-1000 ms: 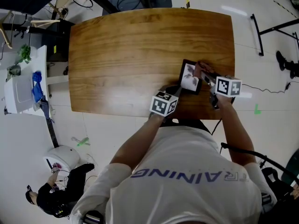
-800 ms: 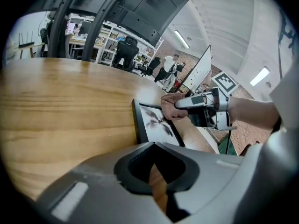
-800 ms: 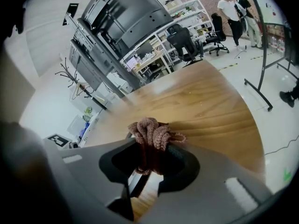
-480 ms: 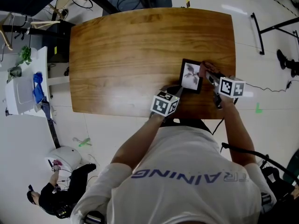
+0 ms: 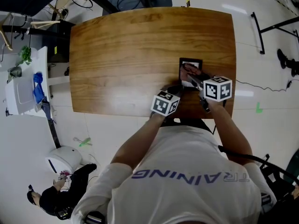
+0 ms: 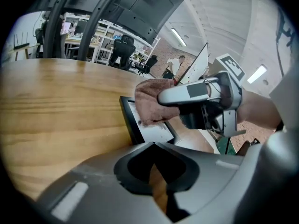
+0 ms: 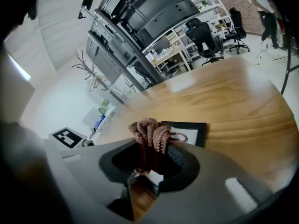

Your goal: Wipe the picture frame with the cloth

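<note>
- Two grippers are in use: the left gripper [image 6: 161, 190] is closed on the near edge of the picture frame [image 6: 128, 120].
- The brown cloth [image 7: 152, 134] is clamped in the right gripper [image 7: 152, 157] and pressed on the frame's glass.
- The frame is laid flat near the front edge of the wooden table [image 5: 131, 45].

1. The right gripper [image 7: 150, 161] has its jaws closed on a brown cloth [image 7: 152, 133], which stands up from between them in bunched folds.
2. The cloth's lower end touches a black picture frame [image 7: 194, 130] with a white inner panel.
3. The picture frame lies flat on a wooden table [image 7: 229, 101], partly hidden by the cloth and the jaws.
4. Beyond the table stand office chairs [image 7: 208, 38], cluttered shelving [image 7: 163, 50] and a coat rack [image 7: 96, 80].
</note>
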The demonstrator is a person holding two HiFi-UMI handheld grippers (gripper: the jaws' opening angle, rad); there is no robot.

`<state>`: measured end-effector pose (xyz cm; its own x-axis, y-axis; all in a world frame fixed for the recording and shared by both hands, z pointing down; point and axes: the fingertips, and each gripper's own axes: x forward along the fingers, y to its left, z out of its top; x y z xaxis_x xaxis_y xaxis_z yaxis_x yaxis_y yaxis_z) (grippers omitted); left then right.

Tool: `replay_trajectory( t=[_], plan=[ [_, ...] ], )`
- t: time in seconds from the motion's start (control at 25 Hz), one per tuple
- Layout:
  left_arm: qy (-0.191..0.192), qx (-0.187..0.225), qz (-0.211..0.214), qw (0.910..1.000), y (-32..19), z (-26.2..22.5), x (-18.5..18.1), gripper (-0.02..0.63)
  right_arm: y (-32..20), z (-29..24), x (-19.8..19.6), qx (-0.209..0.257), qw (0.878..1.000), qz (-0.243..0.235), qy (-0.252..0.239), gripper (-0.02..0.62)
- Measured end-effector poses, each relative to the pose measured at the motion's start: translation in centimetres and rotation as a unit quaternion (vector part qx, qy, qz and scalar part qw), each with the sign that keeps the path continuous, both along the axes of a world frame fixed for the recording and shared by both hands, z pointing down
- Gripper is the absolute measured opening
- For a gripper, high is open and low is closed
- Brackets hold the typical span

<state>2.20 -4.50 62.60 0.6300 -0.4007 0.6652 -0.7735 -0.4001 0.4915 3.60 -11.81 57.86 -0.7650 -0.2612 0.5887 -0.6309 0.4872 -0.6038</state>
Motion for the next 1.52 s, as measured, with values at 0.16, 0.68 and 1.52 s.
replay_trajectory(
  t=[0.16,0.68,1.52],
  plan=[
    [0.008,0.000,-0.007,0.9999,0.0,-0.1,-0.1,0.005,1.3,1.5,-2.4,-0.029,1.000,-0.005,0.005,0.115],
    [0.010,0.007,-0.019,0.9997,-0.1,0.1,-0.2,0.005,0.7,2.3,6.4,-0.024,0.997,0.053,0.057,0.116],
    [0.011,0.006,-0.033,0.9994,-0.2,-0.2,-0.9,0.005,0.9,2.9,8.5,-0.011,0.995,0.075,0.060,0.115]
  ],
)
